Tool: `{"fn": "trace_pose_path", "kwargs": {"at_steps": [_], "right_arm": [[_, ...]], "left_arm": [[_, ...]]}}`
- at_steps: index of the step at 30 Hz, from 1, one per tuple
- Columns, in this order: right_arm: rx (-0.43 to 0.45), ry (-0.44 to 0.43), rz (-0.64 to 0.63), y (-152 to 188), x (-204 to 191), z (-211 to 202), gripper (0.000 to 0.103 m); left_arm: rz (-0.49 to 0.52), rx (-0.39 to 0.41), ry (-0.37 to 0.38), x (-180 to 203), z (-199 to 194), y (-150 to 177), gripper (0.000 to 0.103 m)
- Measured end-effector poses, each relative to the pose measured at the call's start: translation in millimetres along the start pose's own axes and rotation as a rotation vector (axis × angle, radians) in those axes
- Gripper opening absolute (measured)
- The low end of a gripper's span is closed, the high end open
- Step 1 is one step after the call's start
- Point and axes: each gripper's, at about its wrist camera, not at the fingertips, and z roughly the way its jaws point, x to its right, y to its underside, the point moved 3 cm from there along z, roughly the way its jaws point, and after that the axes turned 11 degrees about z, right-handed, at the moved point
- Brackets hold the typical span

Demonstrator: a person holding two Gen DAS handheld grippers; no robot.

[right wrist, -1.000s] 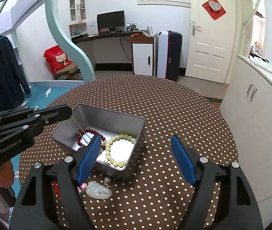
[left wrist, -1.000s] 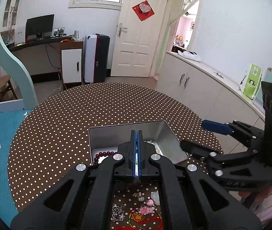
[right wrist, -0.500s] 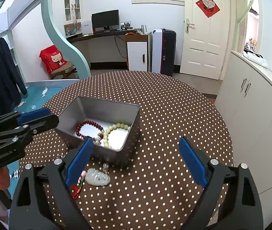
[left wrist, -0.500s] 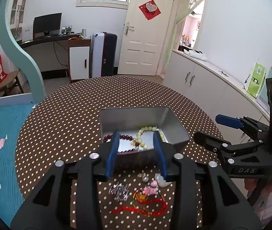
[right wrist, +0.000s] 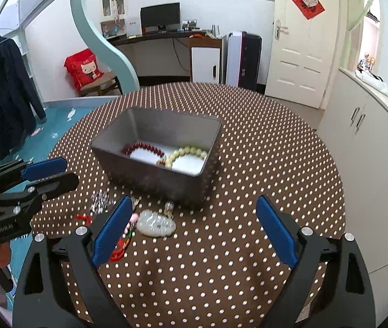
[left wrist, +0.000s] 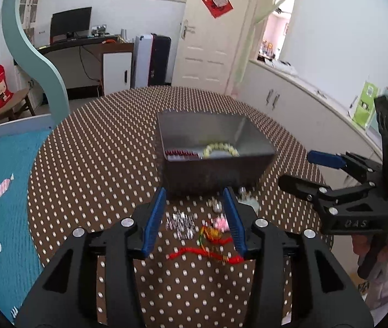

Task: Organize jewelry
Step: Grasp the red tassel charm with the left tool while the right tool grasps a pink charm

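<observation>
A grey metal tin (right wrist: 150, 176) stands on the dotted round table; it also shows in the left wrist view (left wrist: 216, 172). Inside lie a dark red bead bracelet (right wrist: 144, 147) and a pale green bead bracelet (right wrist: 188, 153). In front of the tin lie a silver chain (left wrist: 180, 222), a red cord bracelet (left wrist: 205, 252), a pink charm (left wrist: 220, 222) and a pale jade pendant (right wrist: 155, 222). My left gripper (left wrist: 194, 218) is open and empty above the loose pieces. My right gripper (right wrist: 194, 229) is wide open and empty, near the pendant.
The brown dotted table (right wrist: 262, 164) ends in a round edge on all sides. White cabinets (right wrist: 371, 136) stand to the right. A desk with a monitor (right wrist: 161, 16), a door (right wrist: 298, 41) and a teal bed frame (right wrist: 103, 35) lie beyond.
My left gripper opened, let the silver necklace go into the tin and drew back toward the loose pieces in front. My right gripper also drew back a little and stays open.
</observation>
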Motion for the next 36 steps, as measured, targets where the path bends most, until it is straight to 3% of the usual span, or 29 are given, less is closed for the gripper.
{"fn": "trace_pose_path", "kwargs": {"at_steps": [2, 3, 4, 11, 14, 17, 18, 19, 22, 26, 31, 36], "right_arm": [[-0.018, 0.000, 0.005, 5, -1, 3, 0.088], [-0.025, -0.002, 0.006, 8, -2, 4, 0.088], [-0.038, -0.004, 0.003, 11, -3, 6, 0.088], [-0.107, -0.012, -0.002, 30, -5, 17, 0.088], [-0.116, -0.034, 0.012, 33, -3, 17, 0.088], [-0.118, -0.038, 0.005, 33, -4, 17, 0.088], [-0.119, -0.041, 0.006, 33, -3, 17, 0.088], [-0.120, -0.043, 0.007, 34, -3, 17, 0.088], [-0.118, -0.046, 0.010, 33, -3, 17, 0.088], [-0.106, -0.060, 0.006, 32, -3, 14, 0.088], [-0.092, -0.090, -0.012, 30, -8, 10, 0.088], [-0.096, -0.112, -0.041, 33, -17, 10, 0.079]], "left_arm": [[-0.007, -0.031, 0.011, 3, 5, 8, 0.047], [-0.010, -0.043, 0.016, 4, 8, 12, 0.058], [-0.009, -0.059, 0.019, 6, 12, 17, 0.062], [0.043, -0.134, 0.004, 20, 27, 34, 0.061], [0.079, -0.173, -0.024, 25, 35, 39, 0.046], [0.130, -0.206, -0.100, 30, 41, 43, 0.034], [0.139, -0.210, -0.108, 31, 41, 43, 0.029], [0.143, -0.219, -0.105, 32, 41, 43, 0.016], [0.146, -0.221, -0.113, 33, 41, 44, 0.006], [0.056, -0.202, -0.059, 20, 36, 40, 0.005], [-0.025, -0.117, -0.012, 6, 13, 25, 0.005], [-0.053, -0.023, -0.002, -4, -12, 5, 0.005]]}}
